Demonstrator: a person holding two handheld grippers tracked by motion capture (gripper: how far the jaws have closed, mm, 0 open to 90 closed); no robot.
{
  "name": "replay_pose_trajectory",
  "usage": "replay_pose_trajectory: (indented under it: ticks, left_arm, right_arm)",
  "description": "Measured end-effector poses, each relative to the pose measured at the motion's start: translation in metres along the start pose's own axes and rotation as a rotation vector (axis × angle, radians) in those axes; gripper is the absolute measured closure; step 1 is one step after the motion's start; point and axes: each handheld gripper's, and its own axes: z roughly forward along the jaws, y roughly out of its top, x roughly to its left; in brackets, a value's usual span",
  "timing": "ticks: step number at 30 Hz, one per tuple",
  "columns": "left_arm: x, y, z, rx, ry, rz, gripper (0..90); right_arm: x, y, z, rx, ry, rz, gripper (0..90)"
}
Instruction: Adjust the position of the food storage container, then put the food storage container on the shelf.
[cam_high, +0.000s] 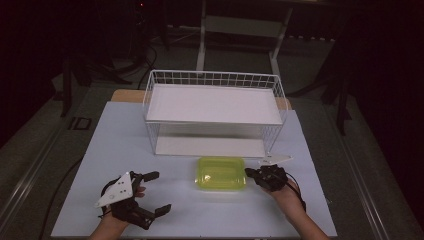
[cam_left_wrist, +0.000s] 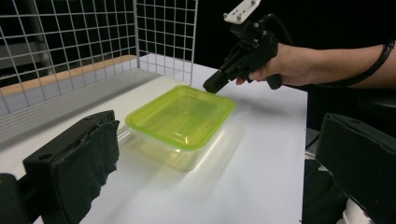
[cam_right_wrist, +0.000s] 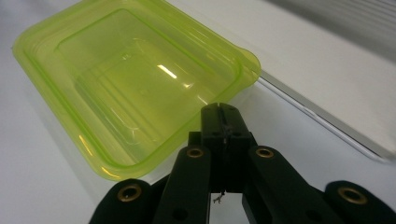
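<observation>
A clear container with a yellow-green lid (cam_high: 221, 173) (cam_left_wrist: 180, 116) (cam_right_wrist: 126, 79) lies flat at the middle of the white table, just in front of the wire rack. My right gripper (cam_high: 248, 172) (cam_left_wrist: 211, 86) (cam_right_wrist: 219, 108) is shut, jaws pressed together, and its tip rests at the lid's right rim. Nothing shows between the jaws. My left gripper (cam_high: 159, 191) (cam_left_wrist: 210, 163) stands wide open near the table's front left, pointing at the container from a short way off, with nothing in it.
A white wire rack (cam_high: 215, 74) (cam_left_wrist: 70, 42) with two white shelves stands at the back of the table (cam_high: 125, 145), right behind the container. The table's front edge runs close to both hands. Dark floor and stands surround the table.
</observation>
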Motion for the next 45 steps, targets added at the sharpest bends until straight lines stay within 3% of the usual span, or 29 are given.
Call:
replay_pose_trajectory:
  ticks: [14,20,24,27,28,30,32,34,35,37,38,39,41,43,45]
  left_arm:
    - [-0.001,0.0,0.0,0.001,-0.004,0.004,0.1]
    - [-0.001,0.0,-0.001,0.0,0.003,0.004,0.1]
    - [0.0,-0.001,-0.001,0.002,0.005,-0.003,0.1]
    - [0.0,-0.003,0.0,0.005,0.004,-0.016,0.1]
    - [-0.001,-0.003,0.001,0.008,0.002,-0.019,0.1]
    - [-0.001,-0.005,0.002,0.0,0.001,-0.038,0.1]
    - [0.0,-0.006,0.003,-0.006,0.014,-0.065,0.1]
    - [0.001,-0.008,0.006,0.003,0.025,-0.078,0.1]
    - [0.002,-0.009,0.006,0.01,0.027,-0.08,0.1]
    - [0.002,-0.009,0.008,0.032,0.027,-0.078,0.1]
    - [0.002,-0.009,0.008,0.032,0.027,-0.078,0.1]
    - [0.001,-0.007,0.01,0.065,0.049,-0.047,0.1]
    - [0.001,-0.005,0.011,0.077,0.063,-0.025,0.1]
    - [0.0,-0.001,0.013,0.087,0.06,-0.027,0.1]
    - [-0.001,0.003,0.014,0.103,0.061,-0.028,0.1]
  right_arm:
    - [0.017,0.016,0.02,-0.009,0.034,-0.048,90.0]
    - [0.02,0.021,0.021,-0.014,0.033,-0.051,89.0]
    - [0.021,0.022,0.009,-0.057,0.032,-0.029,74.7]
    - [0.023,0.023,-0.002,-0.101,0.024,-0.043,66.2]
    - [0.025,0.023,-0.006,-0.124,0.026,-0.035,58.3]
    - [0.028,0.023,-0.012,-0.132,0.017,-0.013,52.2]
    - [0.031,0.023,-0.016,-0.139,0.011,-0.023,39.7]
    - [0.032,0.022,-0.018,-0.151,0.036,0.004,32.1]
    - [0.034,0.021,-0.019,-0.16,0.045,0.01,21.4]
    - [0.035,0.021,-0.02,-0.15,0.062,-0.002,13.0]
    - [0.035,0.021,-0.02,-0.15,0.062,-0.002,13.0]
    - [0.037,0.02,-0.021,-0.155,0.06,0.012,12.4]
    - [0.037,0.02,-0.022,-0.165,0.067,0.022,13.0]
    - [0.041,0.019,-0.026,-0.2,-0.001,0.004,14.3]
    - [0.042,0.019,-0.028,-0.202,0.011,-0.021,15.1]
